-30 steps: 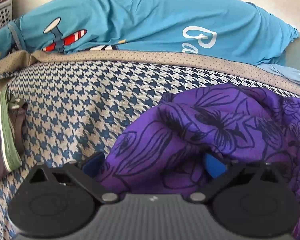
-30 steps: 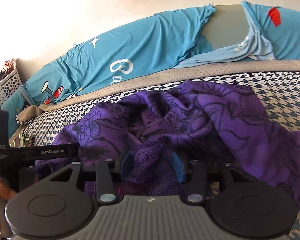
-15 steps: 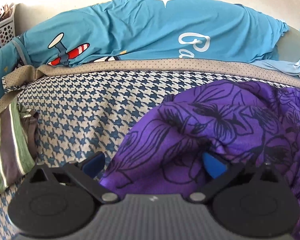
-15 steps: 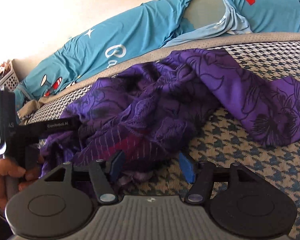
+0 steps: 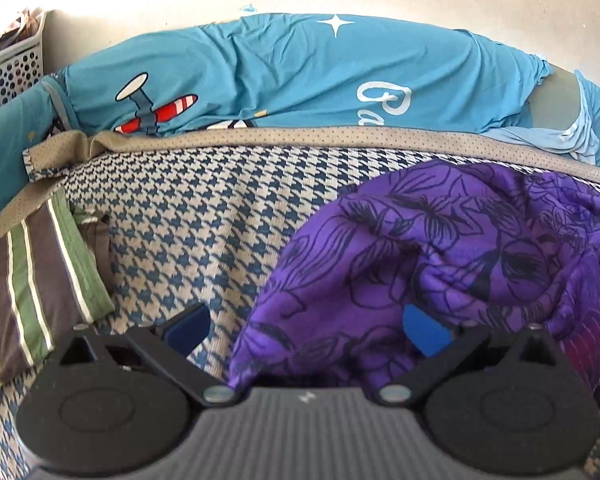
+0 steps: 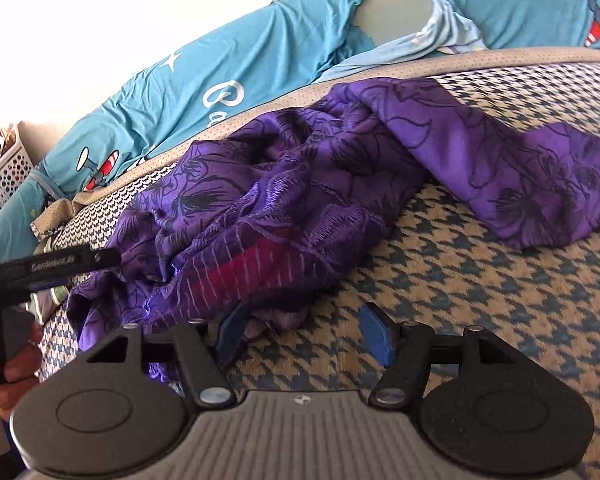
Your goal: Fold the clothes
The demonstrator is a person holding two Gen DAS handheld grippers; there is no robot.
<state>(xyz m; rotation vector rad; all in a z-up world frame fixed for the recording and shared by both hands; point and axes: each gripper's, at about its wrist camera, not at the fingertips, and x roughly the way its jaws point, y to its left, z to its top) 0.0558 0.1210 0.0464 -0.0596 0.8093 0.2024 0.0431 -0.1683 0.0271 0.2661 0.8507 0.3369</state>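
A crumpled purple garment with black flower outlines (image 6: 300,184) lies on the houndstooth bed cover (image 6: 480,300); one long end (image 6: 540,176) trails to the right. In the left wrist view its bunched edge (image 5: 440,248) fills the right half. My left gripper (image 5: 306,332) is open, with purple cloth lying between its fingers and covering part of the right blue pad (image 5: 424,336). My right gripper (image 6: 302,334) is open just short of the garment's hem, whose pale edge touches the left blue pad (image 6: 230,332). A hand (image 6: 16,364) holds the left gripper's body (image 6: 56,268) at the garment's left side.
Blue bedding printed with planes and stars (image 5: 300,76) lies along the wall behind a tan dotted border (image 5: 300,140). A striped green and brown folded cloth (image 5: 32,288) sits at the left edge. A white perforated basket (image 5: 8,68) stands in the far left corner.
My right gripper opened wider, let the purple cloth out from between its fingers and drew back to the right. The left gripper stayed open and backed off slightly.
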